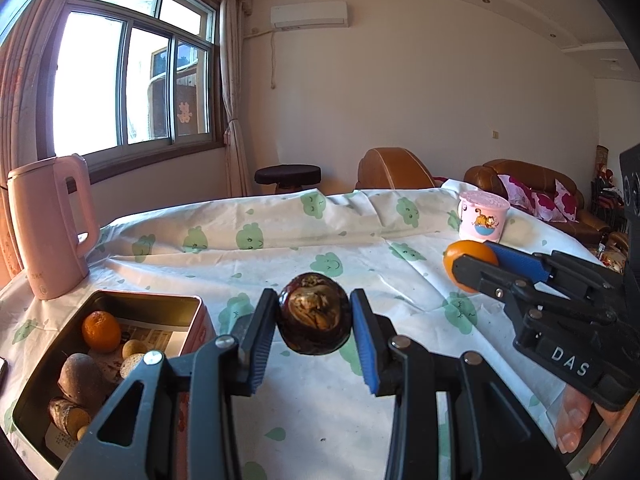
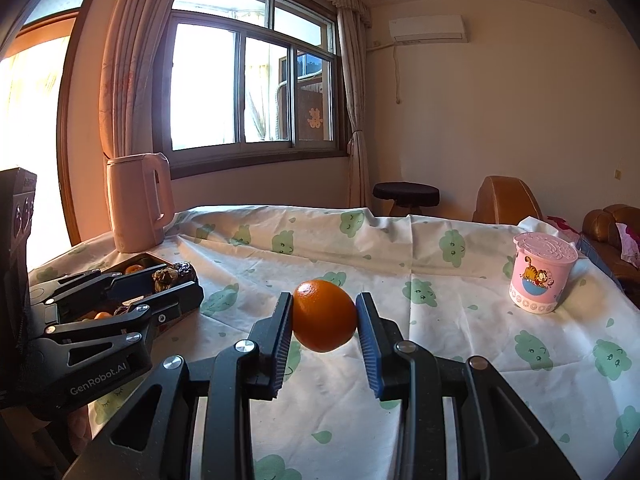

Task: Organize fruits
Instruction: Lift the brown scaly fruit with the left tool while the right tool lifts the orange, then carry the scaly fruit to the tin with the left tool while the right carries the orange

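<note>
White tablecloth (image 1: 360,240) with green cloud prints, pink kettle (image 1: 48,224), orange fruit (image 2: 324,316).

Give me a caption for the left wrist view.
Left tool grips a dark fruit beside the tin of fruit; right tool holds an orange.

Black angular left gripper (image 1: 314,334) and right gripper (image 2: 324,322), ribbed blue fingers (image 1: 366,344), silver round screws, white "GenRobot.AI" and "DAS" lettering

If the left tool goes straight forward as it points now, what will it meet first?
Probably the tablecloth beyond the dark fruit that the left tool holds; nothing stands directly ahead, though depth is uncertain.
</note>
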A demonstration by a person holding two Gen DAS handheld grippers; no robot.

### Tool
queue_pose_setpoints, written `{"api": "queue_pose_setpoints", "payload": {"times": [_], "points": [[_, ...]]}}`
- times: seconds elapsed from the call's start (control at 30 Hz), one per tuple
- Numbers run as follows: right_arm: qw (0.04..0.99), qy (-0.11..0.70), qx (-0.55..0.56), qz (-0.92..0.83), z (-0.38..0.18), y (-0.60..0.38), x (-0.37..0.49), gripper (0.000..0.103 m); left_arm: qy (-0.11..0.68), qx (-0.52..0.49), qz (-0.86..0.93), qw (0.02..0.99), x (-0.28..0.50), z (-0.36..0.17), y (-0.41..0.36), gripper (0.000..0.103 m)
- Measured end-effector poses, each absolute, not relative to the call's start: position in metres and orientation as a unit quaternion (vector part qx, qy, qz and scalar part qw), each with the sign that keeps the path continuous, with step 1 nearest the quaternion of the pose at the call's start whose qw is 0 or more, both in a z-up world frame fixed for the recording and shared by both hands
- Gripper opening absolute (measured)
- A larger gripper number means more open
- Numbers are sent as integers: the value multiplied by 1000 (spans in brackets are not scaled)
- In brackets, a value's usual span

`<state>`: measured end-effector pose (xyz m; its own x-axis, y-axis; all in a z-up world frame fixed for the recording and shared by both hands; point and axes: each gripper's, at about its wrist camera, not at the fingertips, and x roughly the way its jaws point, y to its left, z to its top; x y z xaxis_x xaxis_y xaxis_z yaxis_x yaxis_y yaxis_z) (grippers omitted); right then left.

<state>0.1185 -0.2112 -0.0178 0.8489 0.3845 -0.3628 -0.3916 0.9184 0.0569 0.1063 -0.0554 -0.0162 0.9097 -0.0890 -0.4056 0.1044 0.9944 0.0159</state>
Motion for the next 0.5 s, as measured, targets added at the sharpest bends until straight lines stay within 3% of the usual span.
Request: {"api": "queue_pose_setpoints", "payload": {"times": [0.5], "points": [[944, 190, -12, 268, -7, -157, 110, 34, 199, 5, -3, 980, 78, -7, -4, 39]]}}
